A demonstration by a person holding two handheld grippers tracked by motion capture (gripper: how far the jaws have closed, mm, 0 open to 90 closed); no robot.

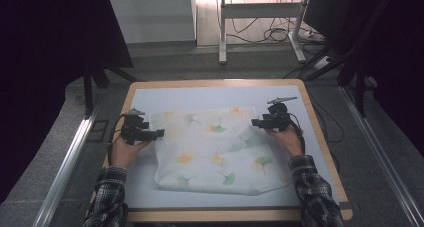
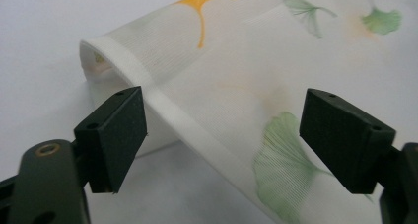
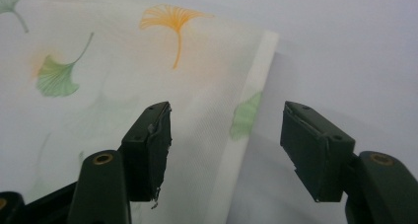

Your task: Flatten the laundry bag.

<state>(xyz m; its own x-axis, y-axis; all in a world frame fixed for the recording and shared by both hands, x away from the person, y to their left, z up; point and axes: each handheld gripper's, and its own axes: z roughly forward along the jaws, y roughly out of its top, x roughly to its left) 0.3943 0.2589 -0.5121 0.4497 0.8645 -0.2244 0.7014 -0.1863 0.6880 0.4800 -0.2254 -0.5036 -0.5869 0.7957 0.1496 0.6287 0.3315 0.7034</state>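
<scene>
1. A white cloth printed with green and orange ginkgo leaves lies folded on the pale mat that covers my desk. It sits near the middle of the mat, with its far edge between my two hands.
2. My left tool is at the cloth's far left corner, pointing in toward the cloth.
3. In the left gripper view, the left tool stands open. Its jaws are well apart and the cloth's hemmed edge runs between them.
4. The hem passes just beside the left jaw in that view. I cannot tell whether it touches the pad. The right jaw is clear of the fabric and nothing is pinched.
5. The corner there is lifted and curled over, so I can look into the fold.
6. My right tool is at the cloth's far right corner, also pointing inward.
7. In the right gripper view, the right tool is open too. One jaw is over the cloth and the other over the bare mat, with the hem running between them.
8. Neither pad of the right tool presses on the cloth, which lies flat there.
9. Both my sleeves are plaid and come in from the near edge of the desk.
</scene>
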